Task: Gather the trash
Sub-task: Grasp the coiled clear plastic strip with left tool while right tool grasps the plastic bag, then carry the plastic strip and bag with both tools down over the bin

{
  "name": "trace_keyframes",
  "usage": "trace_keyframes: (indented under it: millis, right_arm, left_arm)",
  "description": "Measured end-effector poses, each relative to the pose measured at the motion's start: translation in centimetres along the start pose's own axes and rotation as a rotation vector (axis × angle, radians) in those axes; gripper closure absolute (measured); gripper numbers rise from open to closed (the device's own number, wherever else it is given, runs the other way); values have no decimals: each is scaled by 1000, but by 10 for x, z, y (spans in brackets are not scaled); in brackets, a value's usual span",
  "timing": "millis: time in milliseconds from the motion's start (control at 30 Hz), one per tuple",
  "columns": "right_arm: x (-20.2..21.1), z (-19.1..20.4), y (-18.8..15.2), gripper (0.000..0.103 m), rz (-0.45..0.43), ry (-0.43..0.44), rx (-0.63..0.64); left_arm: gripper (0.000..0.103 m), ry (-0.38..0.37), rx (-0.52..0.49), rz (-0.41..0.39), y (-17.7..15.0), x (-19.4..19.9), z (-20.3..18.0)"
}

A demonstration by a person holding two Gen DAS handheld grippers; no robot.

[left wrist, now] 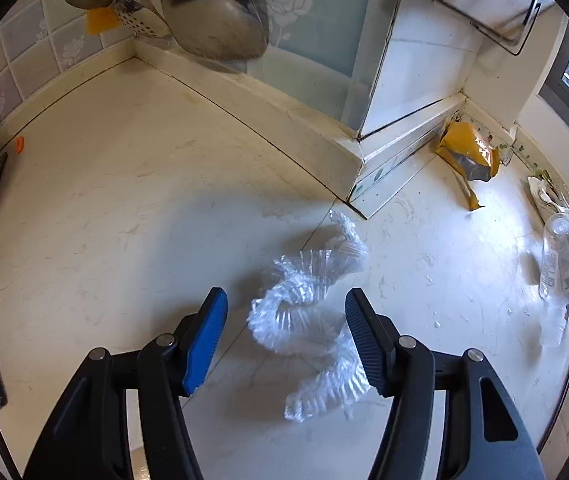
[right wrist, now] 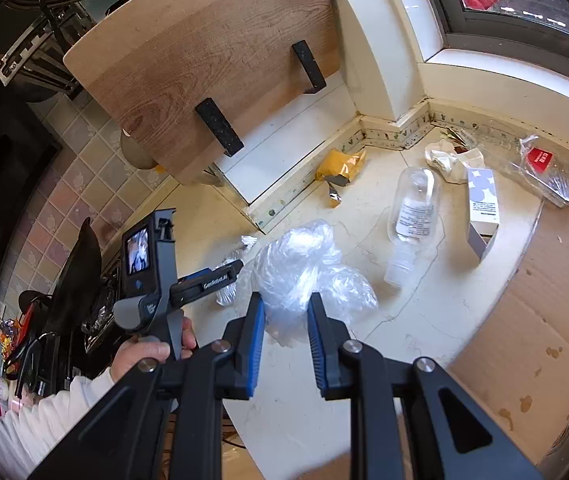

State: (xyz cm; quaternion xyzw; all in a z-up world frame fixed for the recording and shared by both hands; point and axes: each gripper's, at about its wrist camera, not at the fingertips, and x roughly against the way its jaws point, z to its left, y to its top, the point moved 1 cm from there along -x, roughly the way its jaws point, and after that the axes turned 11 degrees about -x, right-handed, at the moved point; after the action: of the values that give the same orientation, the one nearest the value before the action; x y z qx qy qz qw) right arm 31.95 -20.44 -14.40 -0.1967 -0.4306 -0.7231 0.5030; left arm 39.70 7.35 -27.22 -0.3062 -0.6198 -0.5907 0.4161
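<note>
A crumpled clear ruffled plastic wrap (left wrist: pixel 308 312) lies on the cream counter between the open jaws of my left gripper (left wrist: pixel 286 304), which stands just above it. My right gripper (right wrist: pixel 286 308) holds a clear plastic bag (right wrist: pixel 304 268) between its narrowly parted jaws. The left gripper (right wrist: pixel 204 280) shows in the right wrist view, held by a hand, with the ruffled wrap (right wrist: pixel 228 292) at its tip. A yellow torn packet (left wrist: pixel 468 152) (right wrist: pixel 340 168) lies by the wall. A clear bottle (left wrist: pixel 560 260) (right wrist: pixel 412 216) lies on its side.
A small white and lilac box (right wrist: pixel 482 208), crumpled paper (right wrist: pixel 450 160) and a clear packet with a red label (right wrist: pixel 548 168) lie near the window corner. A wooden board (right wrist: pixel 204 64) leans on the wall. Ladles (left wrist: pixel 216 12) hang above. A cardboard sheet (right wrist: pixel 544 300) lies at right.
</note>
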Motion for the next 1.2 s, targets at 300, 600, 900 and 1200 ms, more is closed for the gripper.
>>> trace_keyframes:
  millis: [300,600,900,1200]
  right_arm:
    - [2,-18,-6,83,19,-24,-27]
    - [9,-4,-30,83,46,-8,-29]
    - [21,40,-89,82,90,26,14]
    - [13,83,-170,82,186,45,55]
  left_arm:
    - [97,47,-91,1,1,4,-22]
    - [99,-21,-94,-16,-36,58,-19]
    - [99,-189,-100,-1,-116,155,-1]
    - [99,-246,-95,69,-210,204,28]
